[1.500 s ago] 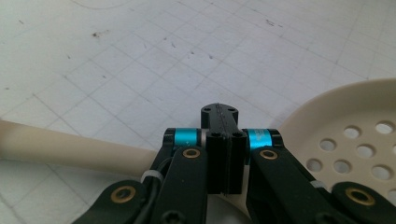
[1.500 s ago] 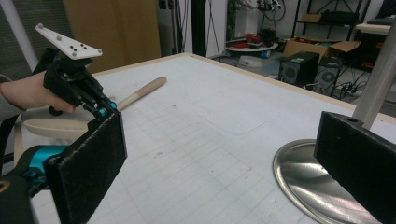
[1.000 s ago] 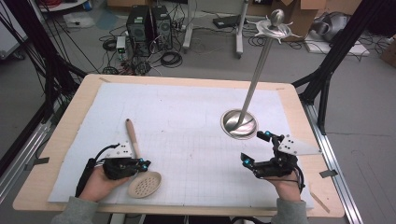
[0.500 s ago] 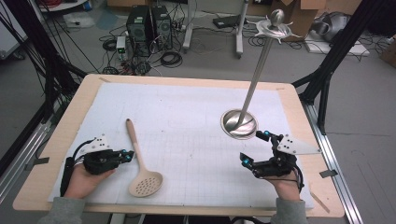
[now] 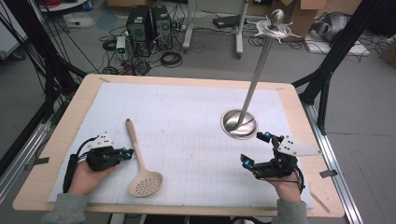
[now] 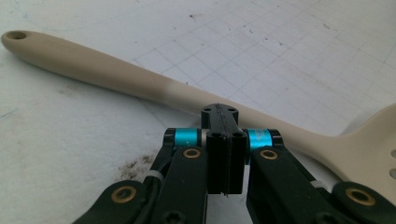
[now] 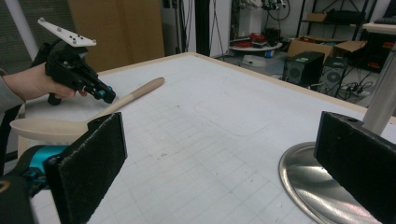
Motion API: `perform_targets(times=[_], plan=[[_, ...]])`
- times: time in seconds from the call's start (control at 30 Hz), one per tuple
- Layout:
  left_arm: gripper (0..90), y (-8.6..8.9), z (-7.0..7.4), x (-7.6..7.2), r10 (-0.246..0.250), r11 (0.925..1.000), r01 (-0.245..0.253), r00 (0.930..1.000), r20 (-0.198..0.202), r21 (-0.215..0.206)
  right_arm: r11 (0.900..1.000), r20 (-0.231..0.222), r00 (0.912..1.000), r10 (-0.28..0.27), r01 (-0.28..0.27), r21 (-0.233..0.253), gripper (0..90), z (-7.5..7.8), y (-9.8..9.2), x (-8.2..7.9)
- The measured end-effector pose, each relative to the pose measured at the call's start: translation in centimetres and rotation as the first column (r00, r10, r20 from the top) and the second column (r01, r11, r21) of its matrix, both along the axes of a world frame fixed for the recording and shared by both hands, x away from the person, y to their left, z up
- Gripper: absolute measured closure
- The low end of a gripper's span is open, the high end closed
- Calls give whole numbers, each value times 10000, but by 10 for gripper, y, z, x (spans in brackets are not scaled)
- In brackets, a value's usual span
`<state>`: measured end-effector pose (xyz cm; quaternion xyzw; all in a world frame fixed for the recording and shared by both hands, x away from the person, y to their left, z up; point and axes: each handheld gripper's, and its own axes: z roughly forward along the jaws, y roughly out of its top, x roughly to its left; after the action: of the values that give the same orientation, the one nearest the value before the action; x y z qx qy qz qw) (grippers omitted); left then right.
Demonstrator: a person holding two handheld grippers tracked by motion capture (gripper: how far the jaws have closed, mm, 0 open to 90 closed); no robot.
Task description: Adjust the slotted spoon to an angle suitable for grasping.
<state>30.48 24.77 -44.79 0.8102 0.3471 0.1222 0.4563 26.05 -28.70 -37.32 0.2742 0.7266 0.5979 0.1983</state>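
The person's left hand (image 5: 84, 177) is holding the left gripper (image 5: 127, 151) near the desk's (image 5: 187, 80) near left corner, and the right hand (image 5: 287, 186) is holding the right gripper (image 5: 256, 148) near the near right corner. Both hands are coming in over the near edge, grey sleeves showing at the wrists.

The left gripper is lying low over the white sheet (image 5: 187, 116), its jaws clenched flat against each other with nothing between them. In the left gripper view, the closed tips are pointing at the spoon's handle, just short of it; contact cannot be told.

The spoon (image 5: 140, 163), a beige slotted one, is lying flat on the sheet just beside the left gripper, toward the desk's middle. Its perforated bowl is pointing toward the near edge and its handle is reaching away toward the far edge.

The right gripper is standing released, its jaws spread wide and empty, the padded faces far apart in the right gripper view.

Just beyond the right gripper, a stand (image 5: 239, 123) is resting on the sheet, its round metal base toward the right edge and its pole rising to a disc and ball on top.
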Motion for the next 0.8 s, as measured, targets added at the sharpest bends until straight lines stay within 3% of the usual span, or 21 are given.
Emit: perform_targets(times=[0.1,0.8], plan=[[897,-6,0,4,-14,9998,16,10000,-85,210,10000,-22,10000,-15,15,8,15,0,-1,-1],[897,-32,0,12,-213,9986,205,9996,160,487,9999,-107,9999,-80,79,-91,15,-2,-1,-2]])
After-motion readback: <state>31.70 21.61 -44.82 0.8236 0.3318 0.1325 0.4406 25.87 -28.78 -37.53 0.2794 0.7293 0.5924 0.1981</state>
